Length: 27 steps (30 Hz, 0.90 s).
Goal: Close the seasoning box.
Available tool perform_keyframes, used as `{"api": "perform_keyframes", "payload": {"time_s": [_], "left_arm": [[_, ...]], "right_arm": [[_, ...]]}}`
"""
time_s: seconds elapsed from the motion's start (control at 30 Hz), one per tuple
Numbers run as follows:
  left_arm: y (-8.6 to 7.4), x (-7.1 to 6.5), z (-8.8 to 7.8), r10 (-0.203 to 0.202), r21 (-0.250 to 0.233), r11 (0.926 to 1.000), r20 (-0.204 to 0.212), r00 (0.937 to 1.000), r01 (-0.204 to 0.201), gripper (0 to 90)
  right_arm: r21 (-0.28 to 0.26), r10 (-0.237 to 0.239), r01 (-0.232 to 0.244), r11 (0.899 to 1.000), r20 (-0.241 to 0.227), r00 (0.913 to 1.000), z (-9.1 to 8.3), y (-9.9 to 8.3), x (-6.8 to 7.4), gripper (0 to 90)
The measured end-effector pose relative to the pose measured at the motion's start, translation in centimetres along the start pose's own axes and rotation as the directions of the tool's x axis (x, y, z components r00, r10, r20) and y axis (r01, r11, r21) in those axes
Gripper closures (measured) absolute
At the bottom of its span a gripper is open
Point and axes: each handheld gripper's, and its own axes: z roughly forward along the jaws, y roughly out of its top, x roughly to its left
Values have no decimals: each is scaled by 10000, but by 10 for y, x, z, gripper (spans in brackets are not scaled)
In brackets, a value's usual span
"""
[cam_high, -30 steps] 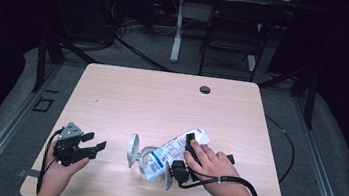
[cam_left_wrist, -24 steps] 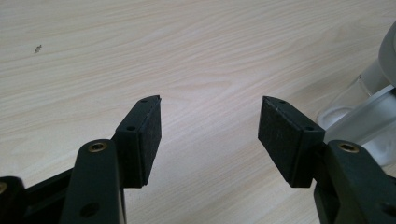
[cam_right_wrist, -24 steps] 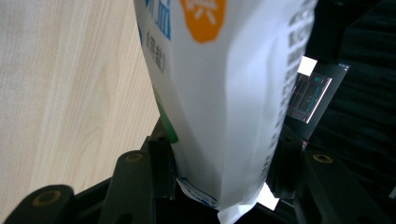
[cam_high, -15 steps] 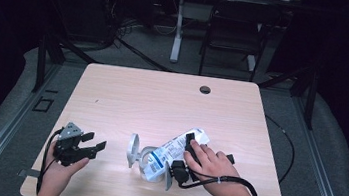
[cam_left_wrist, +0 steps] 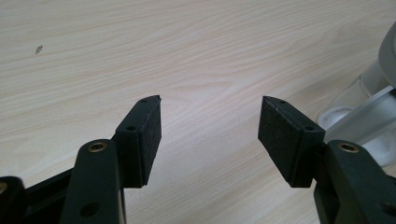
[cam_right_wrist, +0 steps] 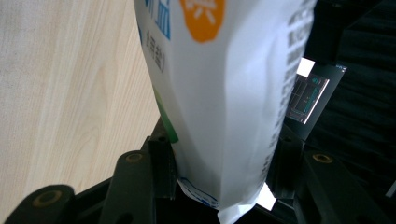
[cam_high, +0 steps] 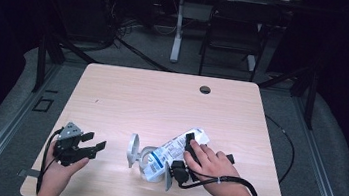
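Note:
A white bag with blue and orange print (cam_high: 172, 150) lies tilted across the front middle of the table, its lower end at a clear container (cam_high: 144, 158) with a white lid (cam_high: 132, 149). My right gripper (cam_high: 189, 147), under the person's right hand, is shut on the bag. In the right gripper view both pads (cam_right_wrist: 164, 168) press the bag (cam_right_wrist: 224, 93) from either side of the right gripper (cam_right_wrist: 224, 173). My left gripper (cam_high: 91, 147) rests at the front left, open and with nothing in it. Its jaws stand wide apart in the left gripper view (cam_left_wrist: 210, 126), with the clear container (cam_left_wrist: 359, 112) at the right edge.
The light wooden table (cam_high: 162, 101) has a round cable hole (cam_high: 205, 89) near its far edge. A second white disc (cam_high: 168, 176) stands beside the container near the front edge. A black cable (cam_high: 238, 181) trails from the right gripper. Chairs and table legs stand in the dark behind.

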Motion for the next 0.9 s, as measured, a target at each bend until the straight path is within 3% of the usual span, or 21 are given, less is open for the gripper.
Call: {"api": "perform_keyframes", "payload": {"time_s": [0.9], "left_arm": [[0, 1, 0, -27, -31, 10000, -9, 10000, 27, 400]], "right_arm": [[197, -173, 172, 9997, 50, 9998, -2, 1, -1, 548]]}}
